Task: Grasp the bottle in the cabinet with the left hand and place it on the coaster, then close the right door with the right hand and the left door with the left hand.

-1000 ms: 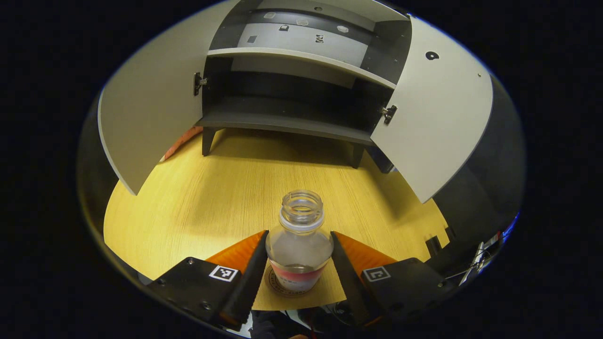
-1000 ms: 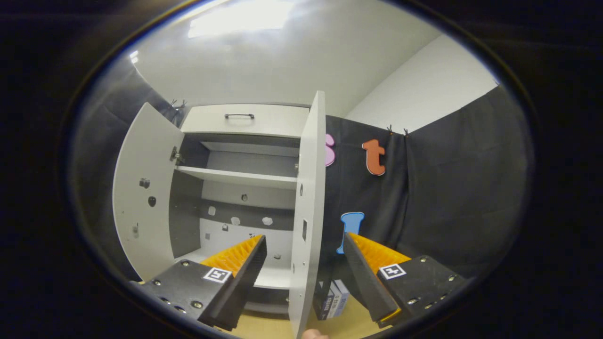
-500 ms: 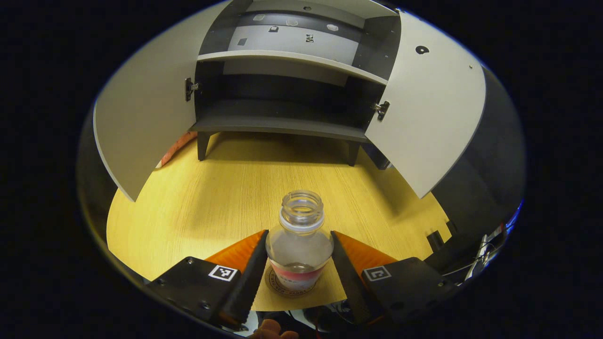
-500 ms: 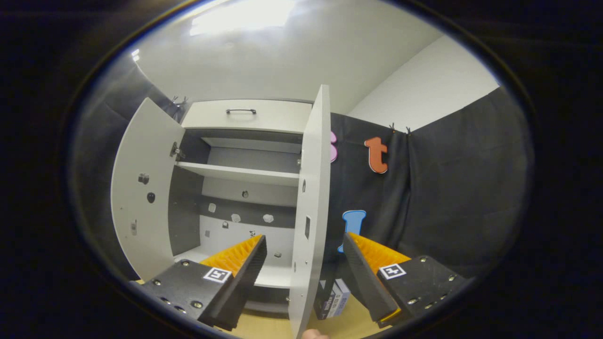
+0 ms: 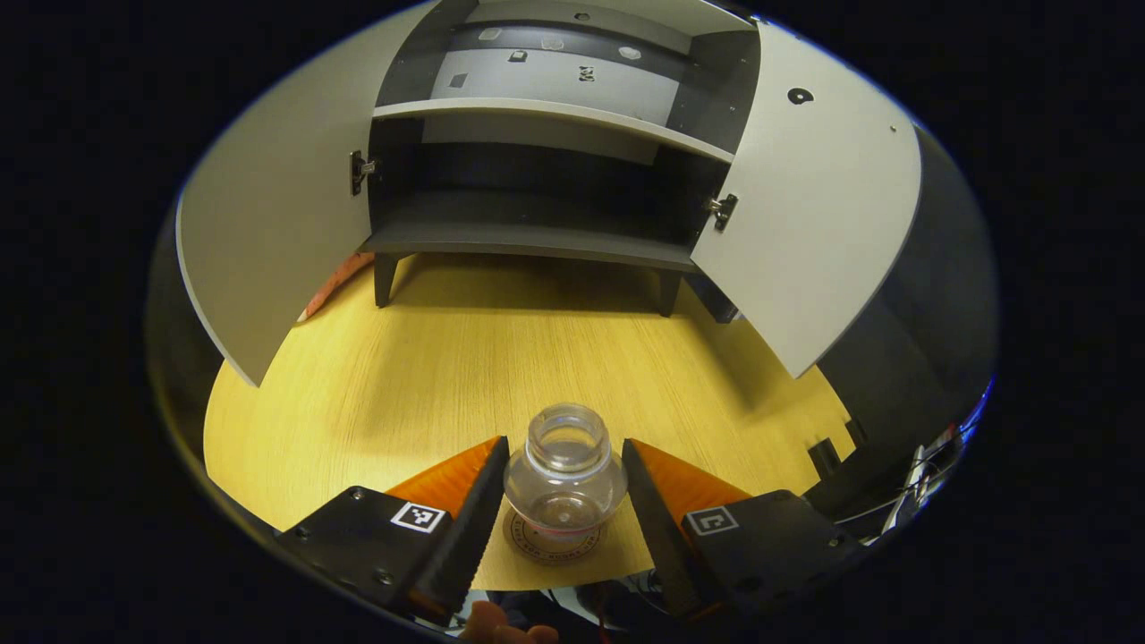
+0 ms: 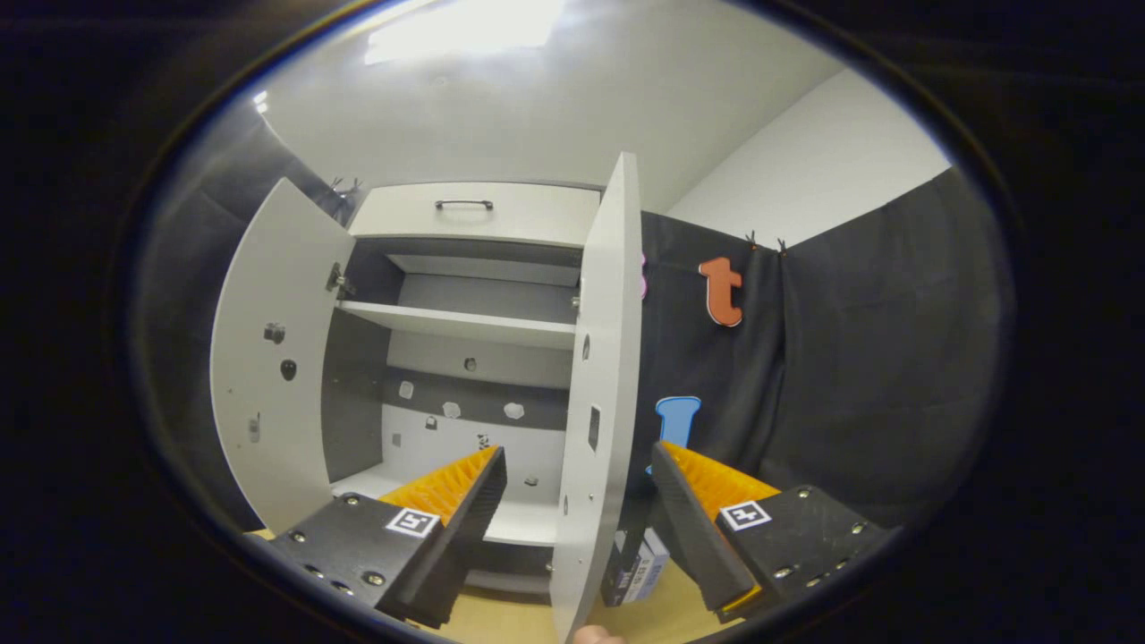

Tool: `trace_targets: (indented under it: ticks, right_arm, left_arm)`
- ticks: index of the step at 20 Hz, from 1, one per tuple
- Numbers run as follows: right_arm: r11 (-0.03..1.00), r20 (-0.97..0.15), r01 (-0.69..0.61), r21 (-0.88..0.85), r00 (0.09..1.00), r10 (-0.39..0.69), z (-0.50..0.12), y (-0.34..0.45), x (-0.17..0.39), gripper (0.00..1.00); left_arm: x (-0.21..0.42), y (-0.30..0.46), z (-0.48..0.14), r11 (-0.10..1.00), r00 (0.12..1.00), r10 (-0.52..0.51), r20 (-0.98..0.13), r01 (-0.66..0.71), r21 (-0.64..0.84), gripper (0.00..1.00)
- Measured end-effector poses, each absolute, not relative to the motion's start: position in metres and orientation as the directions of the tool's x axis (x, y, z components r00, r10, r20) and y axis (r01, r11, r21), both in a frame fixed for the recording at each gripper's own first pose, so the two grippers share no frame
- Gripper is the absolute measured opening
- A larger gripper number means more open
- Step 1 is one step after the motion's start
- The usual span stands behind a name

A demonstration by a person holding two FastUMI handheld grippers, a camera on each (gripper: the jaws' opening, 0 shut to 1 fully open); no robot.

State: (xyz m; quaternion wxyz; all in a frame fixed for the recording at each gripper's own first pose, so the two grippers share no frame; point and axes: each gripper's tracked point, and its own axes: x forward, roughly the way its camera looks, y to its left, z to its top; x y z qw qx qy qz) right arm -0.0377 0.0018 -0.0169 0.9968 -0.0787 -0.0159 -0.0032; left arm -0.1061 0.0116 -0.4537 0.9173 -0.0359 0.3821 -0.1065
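Observation:
A clear, capless bottle (image 5: 565, 474) stands upright on a round coaster (image 5: 537, 547) on the wooden table (image 5: 447, 376). My left gripper (image 5: 562, 440) is open, a finger on each side of the bottle with a thin gap at its shoulder. Behind it the cabinet (image 5: 528, 237) has its left door (image 5: 268, 215) and right door (image 5: 814, 206) swung wide; its shelves are bare. In the right gripper view my right gripper (image 6: 580, 465) is open in the air, and the right door (image 6: 604, 358) stands edge-on beyond the gap between its fingers, not touched.
A drawer with a dark handle (image 6: 465, 207) tops the cabinet. A small box (image 6: 640, 572) stands on the table behind the right door. Black cloth hangs to the right. A fingertip (image 5: 501, 633) shows under the left gripper.
The left gripper has risen off the bottle, which now sits lower between the fingers and stays on the coaster. The right gripper has drifted slightly; the right door's edge looks a little nearer.

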Motion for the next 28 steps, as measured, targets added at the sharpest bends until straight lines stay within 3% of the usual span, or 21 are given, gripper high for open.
trace_targets:
  ticks: [10,14,25,28]
  right_arm:
    - [0.986,0.009,-0.013,-0.167,1.0,0.014,-0.026,0.01,-0.035,0.98]
    - [0.985,0.003,-0.009,-0.171,1.0,0.01,-0.028,0.007,-0.037,0.98]
    - [0.985,0.008,0.01,-0.174,1.0,-0.009,-0.027,-0.002,-0.035,0.98]
    - [0.984,0.013,0.014,-0.175,1.0,-0.012,-0.027,-0.003,-0.034,0.98]
  left_arm:
    - [-0.097,0.0,-0.381,0.965,0.767,-0.256,-0.589,0.24,-0.106,0.83]
    - [-0.08,-0.001,-0.328,0.966,0.827,-0.258,-0.499,0.237,-0.105,0.82]
    - [-0.031,0.055,-0.122,0.993,0.99,-0.107,-0.092,0.102,-0.052,0.81]
    - [-0.033,0.079,-0.087,0.998,0.998,-0.044,-0.033,0.043,-0.037,0.96]
